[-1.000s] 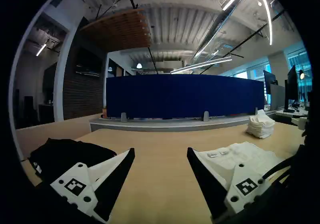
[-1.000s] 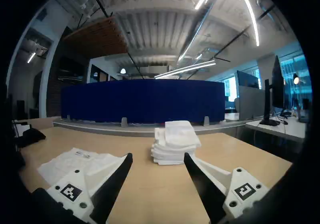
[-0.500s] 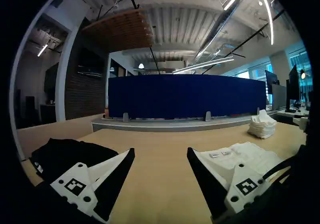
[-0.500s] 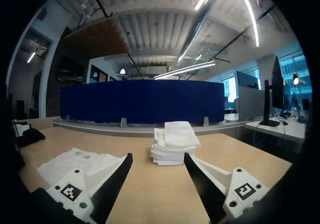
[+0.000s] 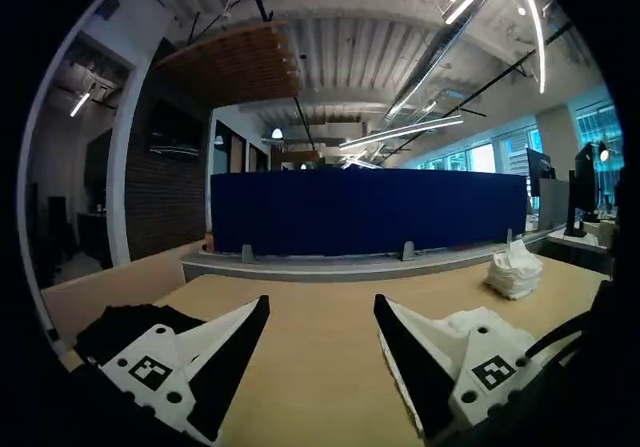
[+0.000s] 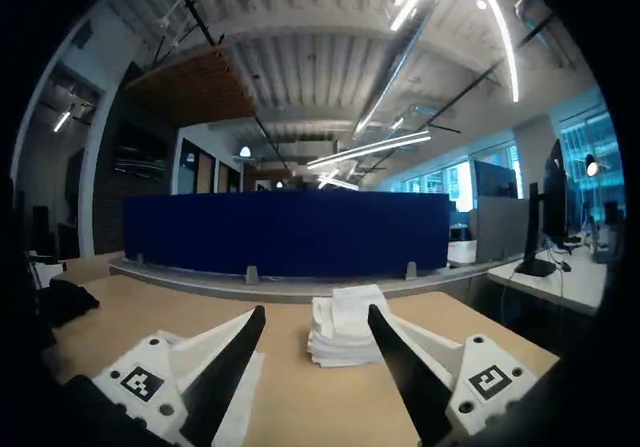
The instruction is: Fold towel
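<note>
Tabletop (image 5: pixel 320 383) runs to blue divider (image 5: pixel 360 211) — left gripper (image 5: pixel 320 298) spread.

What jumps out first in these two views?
The dark blue partition spans the far edge of the wooden table. In the right gripper view, a stack of folded white towels sits on the table just ahead of the open right hand-held gripper. In the left gripper view, a black cloth lies near the table's left edge.

One flat white towel (image 6: pixel 250 379), one stack of folded towels (image 6: pixel 340 335), one black cloth (image 5: pixel 116 325).
</note>
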Demonstrator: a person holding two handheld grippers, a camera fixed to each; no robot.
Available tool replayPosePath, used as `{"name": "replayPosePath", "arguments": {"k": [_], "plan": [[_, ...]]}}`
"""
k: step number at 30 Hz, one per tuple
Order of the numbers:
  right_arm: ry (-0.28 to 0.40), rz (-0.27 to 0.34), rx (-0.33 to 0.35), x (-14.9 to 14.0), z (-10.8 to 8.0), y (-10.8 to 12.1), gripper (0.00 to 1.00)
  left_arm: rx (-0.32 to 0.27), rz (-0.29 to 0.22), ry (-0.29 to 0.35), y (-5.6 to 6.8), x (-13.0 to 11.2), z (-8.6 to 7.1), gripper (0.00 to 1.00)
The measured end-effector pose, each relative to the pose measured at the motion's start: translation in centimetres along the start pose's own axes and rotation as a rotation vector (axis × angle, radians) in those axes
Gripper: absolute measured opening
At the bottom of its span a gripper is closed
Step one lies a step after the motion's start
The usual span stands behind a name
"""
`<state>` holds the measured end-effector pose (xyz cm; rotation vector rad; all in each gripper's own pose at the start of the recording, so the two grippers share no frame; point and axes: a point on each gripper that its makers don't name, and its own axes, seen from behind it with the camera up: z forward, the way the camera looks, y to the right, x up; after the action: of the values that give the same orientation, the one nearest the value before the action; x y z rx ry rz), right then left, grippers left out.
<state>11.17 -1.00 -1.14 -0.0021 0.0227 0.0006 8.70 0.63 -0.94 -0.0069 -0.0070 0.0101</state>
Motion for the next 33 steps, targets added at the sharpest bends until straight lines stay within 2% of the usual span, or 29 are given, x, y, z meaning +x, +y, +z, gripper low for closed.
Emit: {"name": "replayPosePath", "arguments": {"k": [6, 11, 15, 20, 33], "plan": [[-0.022, -0.004, 0.013, 4.3, -0.6, -0.9, 1.00, -0.025, 0.010, -0.025, 1.2, 4.7, -0.4, 0.97], [-0.025, 0.003, 0.011, 6.5, -0.8, -1.1, 1.00, -0.041, -0.006, -0.040, 1.9, 6.9, -0.5, 0.97], [-0.035, 0.013, 0.016, 7.1, -0.7, -1.3, 1.00, -0.041, -0.006, -0.054, 1.9, 7.3, -0.3, 0.97], [-0.066, 0.004, 0.032, 6.7, -0.3, -1.6, 1.00, -0.070, 0.010, -0.080, 2.8, 7.3, -0.2, 0.97], [-0.221, -0.064, 0.192, 4.1, -1.0, -5.0, 1.00, -0.251, 0.109, -0.191, 5.3, 5.6, -0.6, 0.97]]}}
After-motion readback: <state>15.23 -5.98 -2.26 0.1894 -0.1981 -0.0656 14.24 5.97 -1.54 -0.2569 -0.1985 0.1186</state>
